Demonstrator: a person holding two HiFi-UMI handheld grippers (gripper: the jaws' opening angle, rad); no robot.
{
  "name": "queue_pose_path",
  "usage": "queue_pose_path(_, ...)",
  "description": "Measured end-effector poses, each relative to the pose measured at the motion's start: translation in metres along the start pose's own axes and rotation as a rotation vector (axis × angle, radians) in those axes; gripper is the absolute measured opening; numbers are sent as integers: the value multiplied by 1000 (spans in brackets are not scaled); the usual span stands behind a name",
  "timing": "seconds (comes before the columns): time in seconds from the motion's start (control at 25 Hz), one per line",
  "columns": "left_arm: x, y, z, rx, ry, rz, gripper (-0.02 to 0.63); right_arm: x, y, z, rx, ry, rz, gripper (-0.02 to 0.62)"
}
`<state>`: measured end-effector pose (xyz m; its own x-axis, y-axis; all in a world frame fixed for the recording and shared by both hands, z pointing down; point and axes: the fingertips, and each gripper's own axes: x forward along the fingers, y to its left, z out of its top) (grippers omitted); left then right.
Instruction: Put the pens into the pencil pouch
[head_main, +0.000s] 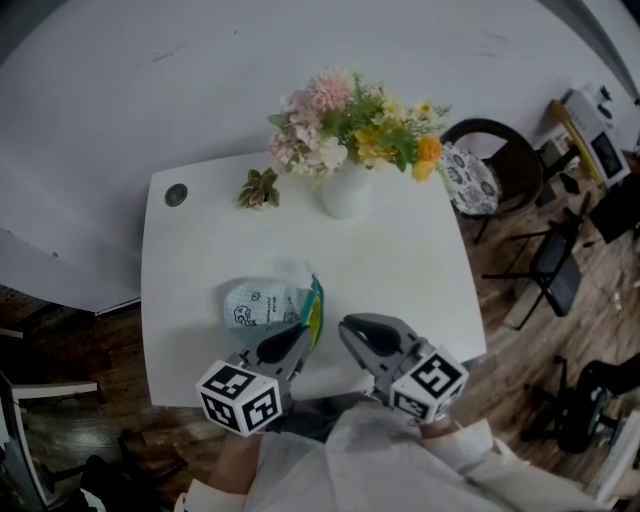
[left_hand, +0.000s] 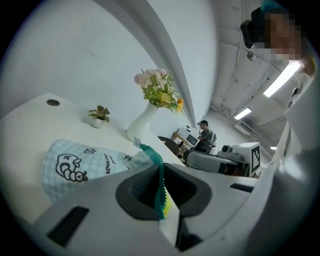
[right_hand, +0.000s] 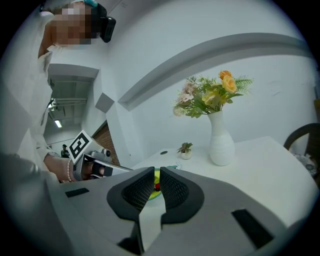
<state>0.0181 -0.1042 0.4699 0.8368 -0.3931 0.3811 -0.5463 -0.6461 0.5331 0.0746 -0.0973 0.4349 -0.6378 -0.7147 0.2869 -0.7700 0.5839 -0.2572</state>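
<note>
Pale blue checked pouch on white surface, left claw clamped on its green zipper edge, right claw near, almost closed, narrow gap, nothing inside.

The pencil pouch carries a line-drawn cartoon figure, small doodles and a short line of dark lettering beside it, but the letters are too small and skewed to read. The left marker cube on the left gripper and the right marker cube on the right gripper show only black-and-white square code patterns, without letters or numbers.
</note>
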Motion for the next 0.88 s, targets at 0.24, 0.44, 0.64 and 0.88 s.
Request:
queue_pose_path(0.24,18,-1,-18,42,86,5,28,-7,-15,-7,30,11,-70,34)
queue_pose_path(0.44,27,0,-23,64,130,-6,28,-11,-20,-22,60,41,-106,34)
queue_pose_path(0.64,36,4,-33,63,167,-20,28,-12,-21,-39,80,76,-129,34)
queue_pose_path(0.88,43,6,-49,39,212,-37,28,-13,-20,-54,131,115,-156,34)
